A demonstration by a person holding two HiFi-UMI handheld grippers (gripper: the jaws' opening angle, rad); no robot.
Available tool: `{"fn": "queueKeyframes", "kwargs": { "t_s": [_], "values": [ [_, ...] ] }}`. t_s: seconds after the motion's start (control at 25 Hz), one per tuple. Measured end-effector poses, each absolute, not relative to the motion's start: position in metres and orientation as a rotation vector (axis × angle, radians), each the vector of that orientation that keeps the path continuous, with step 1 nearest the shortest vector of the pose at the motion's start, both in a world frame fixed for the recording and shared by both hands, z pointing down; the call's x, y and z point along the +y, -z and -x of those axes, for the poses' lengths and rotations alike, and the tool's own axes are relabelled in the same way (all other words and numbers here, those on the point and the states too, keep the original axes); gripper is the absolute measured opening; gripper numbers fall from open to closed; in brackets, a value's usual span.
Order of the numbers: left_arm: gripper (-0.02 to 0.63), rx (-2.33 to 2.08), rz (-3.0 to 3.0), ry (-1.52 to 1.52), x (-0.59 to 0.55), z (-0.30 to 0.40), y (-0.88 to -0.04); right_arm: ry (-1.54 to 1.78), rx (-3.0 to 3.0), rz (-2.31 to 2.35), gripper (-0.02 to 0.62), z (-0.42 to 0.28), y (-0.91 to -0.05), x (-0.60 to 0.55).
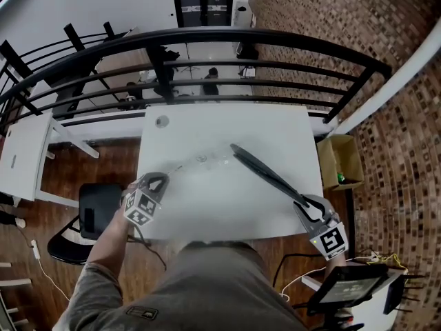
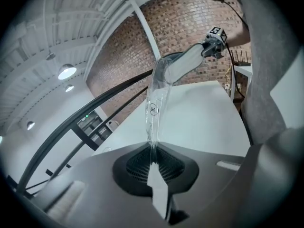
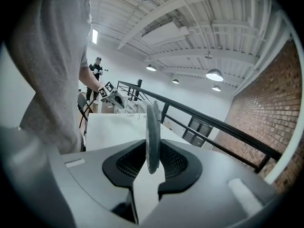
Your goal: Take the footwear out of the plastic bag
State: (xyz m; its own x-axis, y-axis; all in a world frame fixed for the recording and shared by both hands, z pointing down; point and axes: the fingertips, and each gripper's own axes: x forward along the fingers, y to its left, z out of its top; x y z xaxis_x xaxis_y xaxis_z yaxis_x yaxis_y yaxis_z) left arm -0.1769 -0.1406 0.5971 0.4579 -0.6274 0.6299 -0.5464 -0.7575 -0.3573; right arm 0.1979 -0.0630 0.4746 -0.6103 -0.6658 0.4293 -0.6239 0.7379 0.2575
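A flat dark slipper [image 1: 265, 173] hangs slantwise over the white table [image 1: 275, 129]. My right gripper [image 1: 304, 202] is shut on its near end. Its far end reaches into a clear plastic bag [image 1: 205, 160], which my left gripper [image 1: 160, 181] holds pinched by one edge. In the left gripper view the bag [image 2: 156, 103] stretches up from the shut left gripper [image 2: 152, 158] to the slipper [image 2: 183, 65] and the right gripper [image 2: 214, 38] beyond. In the right gripper view the slipper [image 3: 152, 127] stands edge-on in the right gripper [image 3: 152, 163], with the left gripper [image 3: 112, 95] far behind.
A black railing [image 1: 207, 40] runs behind the table. A black chair [image 1: 96, 212] stands at the left and an open cardboard box [image 1: 339, 161] at the right. A small round mark [image 1: 162, 121] lies near the table's far left corner. Another white table [image 1: 21, 157] stands further left.
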Motion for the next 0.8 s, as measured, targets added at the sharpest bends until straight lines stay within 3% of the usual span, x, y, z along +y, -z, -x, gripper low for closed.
{"fn": "queueKeyframes", "kwargs": {
  "t_s": [0.4,0.8],
  "values": [
    [0.002,1.29,2.85,0.915,-0.14,0.156,-0.584,0.013,-2.451,-1.258,0.104,-0.205,-0.47,-0.078],
    [0.002,1.464,3.145,0.654,-0.118,0.111,-0.585,-0.211,-2.359,-1.447,0.103,-0.204,-0.525,-0.073]
  ]
}}
